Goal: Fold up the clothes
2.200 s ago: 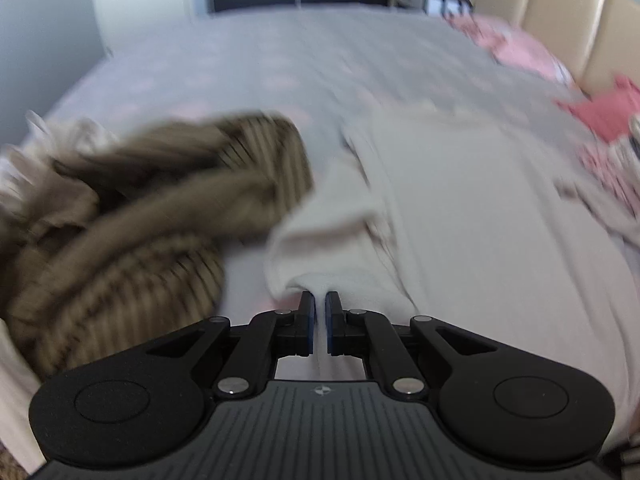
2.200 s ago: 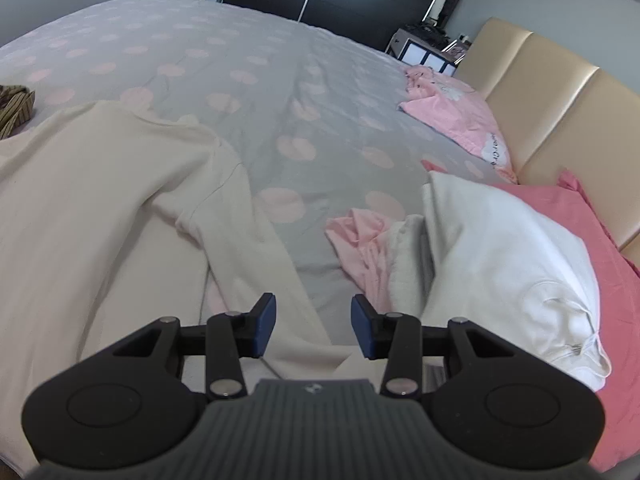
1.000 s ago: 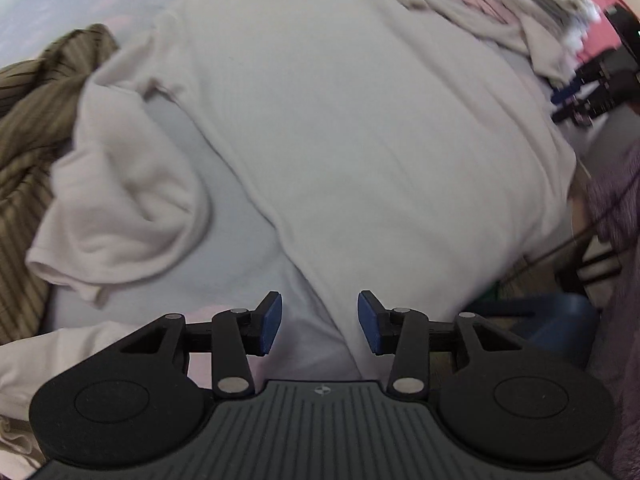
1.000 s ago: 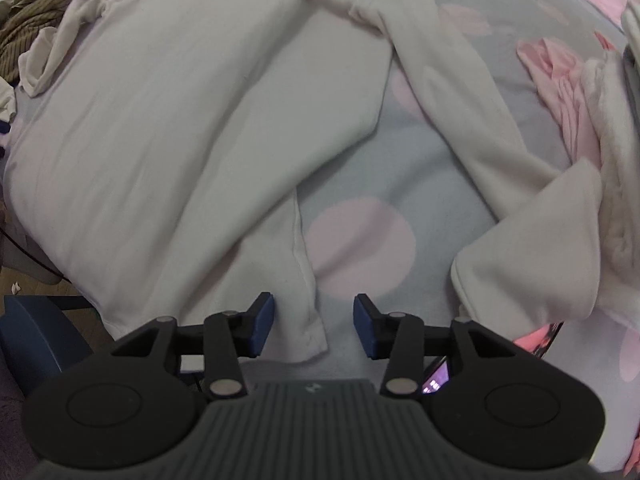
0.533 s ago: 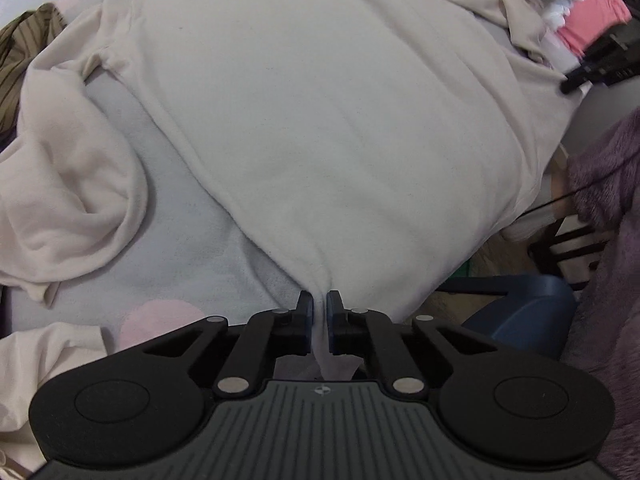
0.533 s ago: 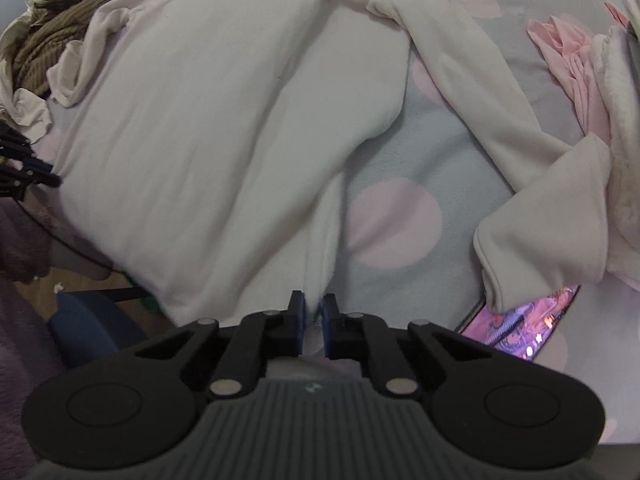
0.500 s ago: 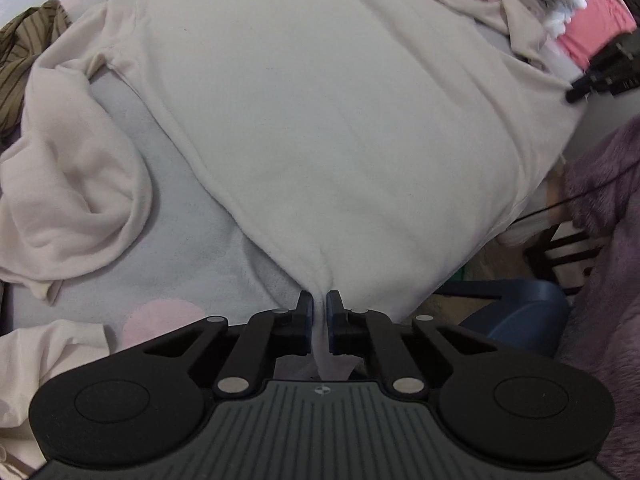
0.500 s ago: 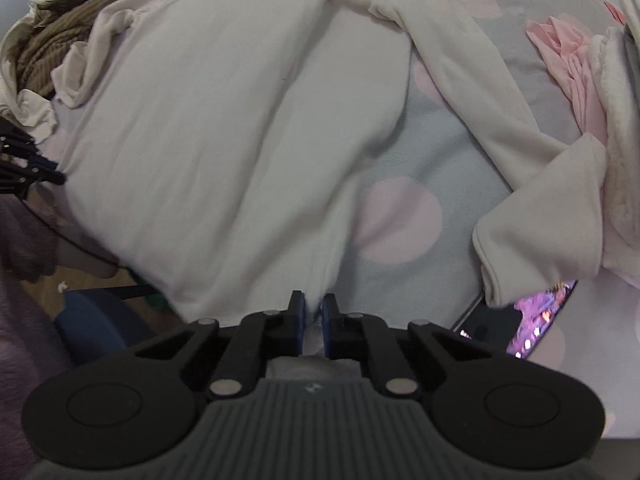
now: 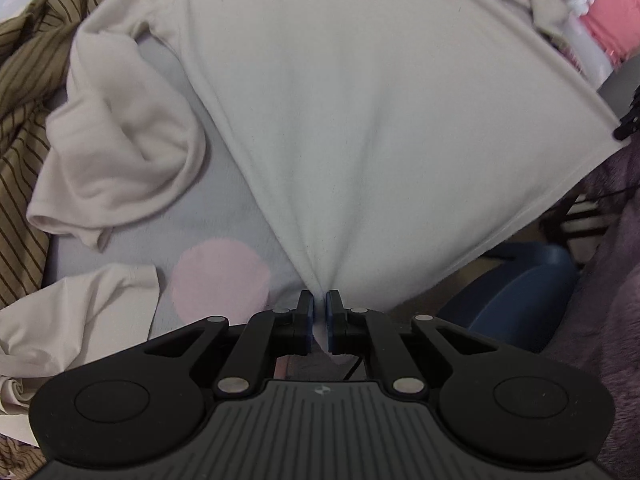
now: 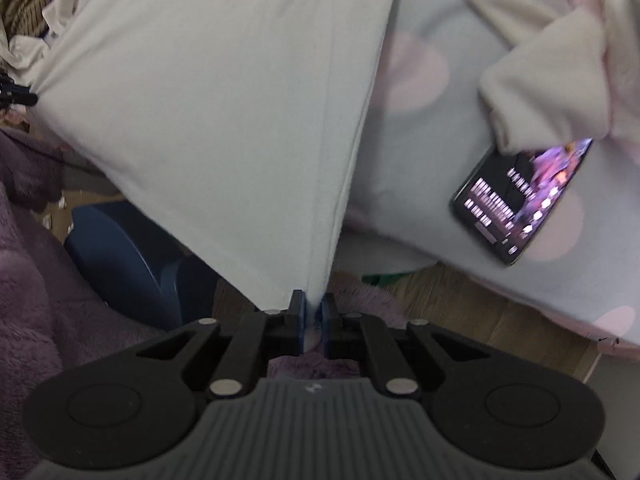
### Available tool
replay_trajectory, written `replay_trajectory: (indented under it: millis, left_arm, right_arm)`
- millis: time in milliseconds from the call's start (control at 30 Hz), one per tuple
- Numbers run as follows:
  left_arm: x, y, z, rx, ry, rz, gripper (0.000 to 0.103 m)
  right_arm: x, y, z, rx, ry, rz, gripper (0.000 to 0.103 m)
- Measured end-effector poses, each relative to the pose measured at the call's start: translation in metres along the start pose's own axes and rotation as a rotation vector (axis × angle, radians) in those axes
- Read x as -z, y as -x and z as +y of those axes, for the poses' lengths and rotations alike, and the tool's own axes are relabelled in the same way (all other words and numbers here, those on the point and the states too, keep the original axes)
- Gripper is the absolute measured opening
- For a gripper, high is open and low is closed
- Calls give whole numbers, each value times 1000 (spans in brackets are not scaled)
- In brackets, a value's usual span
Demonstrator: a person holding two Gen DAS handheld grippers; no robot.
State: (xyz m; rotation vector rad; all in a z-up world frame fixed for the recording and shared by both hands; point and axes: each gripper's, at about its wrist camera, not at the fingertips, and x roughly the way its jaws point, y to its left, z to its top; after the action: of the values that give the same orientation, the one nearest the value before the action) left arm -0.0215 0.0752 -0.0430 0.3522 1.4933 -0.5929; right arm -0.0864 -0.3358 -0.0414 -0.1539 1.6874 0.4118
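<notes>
A cream long-sleeved top (image 9: 360, 100) lies spread on the bed, its body pulled taut between two pinched hem corners. My left gripper (image 9: 319, 304) is shut on one bottom corner of the hem. In the right wrist view the same cream top (image 10: 224, 100) stretches up from my right gripper (image 10: 311, 305), which is shut on the other hem corner, out past the bed's edge. One sleeve (image 9: 120, 152) lies bunched on the left. The other sleeve's cuff (image 10: 548, 80) rests over a phone.
A brown striped garment (image 9: 28, 80) is heaped at the left. Another cream cloth (image 9: 72, 312) lies near the bed's front. A lit phone (image 10: 524, 196) lies on the grey, pink-dotted bedspread (image 10: 420, 152). A blue tub (image 10: 124, 264) and purple fleece (image 10: 24, 280) are below; pink cloth (image 9: 612, 16) lies far right.
Both grippers have shut on the hem corners of the cream top. The right gripper has drawn its corner off the bed's edge, stretching the cloth and uncovering more of the phone.
</notes>
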Motion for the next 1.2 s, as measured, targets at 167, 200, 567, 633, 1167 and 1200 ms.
replay_trajectory:
  millis: [167, 200, 567, 633, 1167, 1200]
  left_arm:
    - [-9, 10, 14, 19, 70, -41, 6]
    - [-11, 18, 19, 30, 89, -68, 7]
    - [-111, 82, 78, -48, 164, -423, 25]
    - [-131, 79, 91, -91, 172, -461, 26]
    - [-250, -9, 186, -176, 255, -497, 39]
    - [-253, -14, 189, -166, 254, -499, 40]
  right_arm:
    - [-11, 0, 2, 15, 25, -32, 18]
    - [-12, 4, 1, 24, 31, -45, 31]
    - [-93, 76, -16, 94, 31, -333, 36]
    - [-118, 86, -20, 127, 50, -400, 36]
    - [-321, 56, -115, 167, -148, -697, 35]
    - [-328, 53, -119, 157, -158, -702, 35]
